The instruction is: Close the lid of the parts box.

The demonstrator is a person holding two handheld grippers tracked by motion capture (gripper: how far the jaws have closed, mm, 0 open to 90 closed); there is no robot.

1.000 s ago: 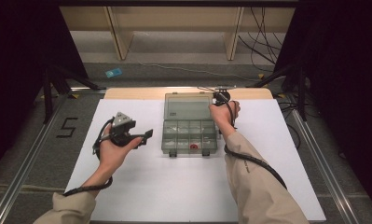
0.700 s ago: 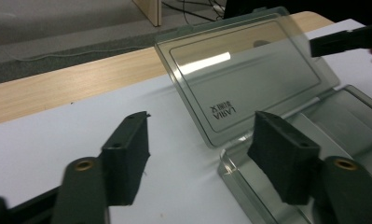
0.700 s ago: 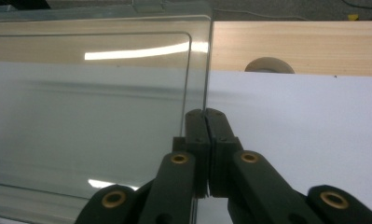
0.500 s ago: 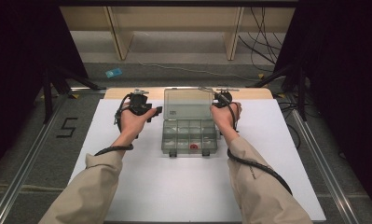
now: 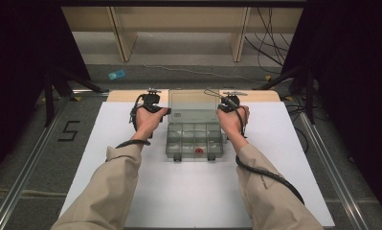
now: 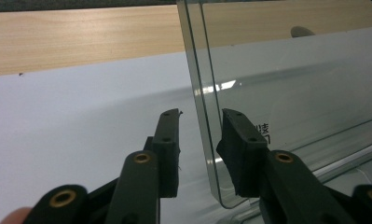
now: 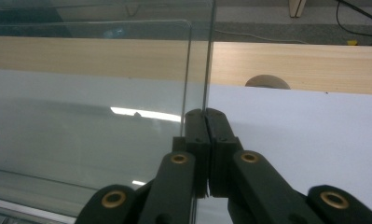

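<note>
High view: a white table top (image 5: 193, 191) runs forward to a pale wooden strip (image 5: 255, 95) along its far edge. On the white surface, near the far edge and between the 2 hands, sits a clear plastic organizer box (image 5: 194, 140) divided into small compartments, with 1 small red item (image 5: 198, 151) in the front row and 2 dark latches on its front wall. Its transparent lid (image 5: 193, 106) stands raised at the back of the box.

The person's forearms in tan sleeves (image 5: 113, 184) come up from the bottom edge, 1 on each side of the box. The left gripper (image 5: 161, 111) sits at the lid's left edge and the right gripper (image 5: 223, 106) at its right edge, each trailing a black cable.

In the left gripper view, the left gripper (image 6: 200, 140) has its 2 black jaws spread apart with the lid's edge (image 6: 202, 93) standing in the gap between them; whether either pad touches the plastic I cannot tell.

In the right gripper view, the right gripper (image 7: 205, 122) has its jaws pressed together on the lid's edge (image 7: 207, 56), pinching the thin clear panel, which rises straight up from the tips.
</note>
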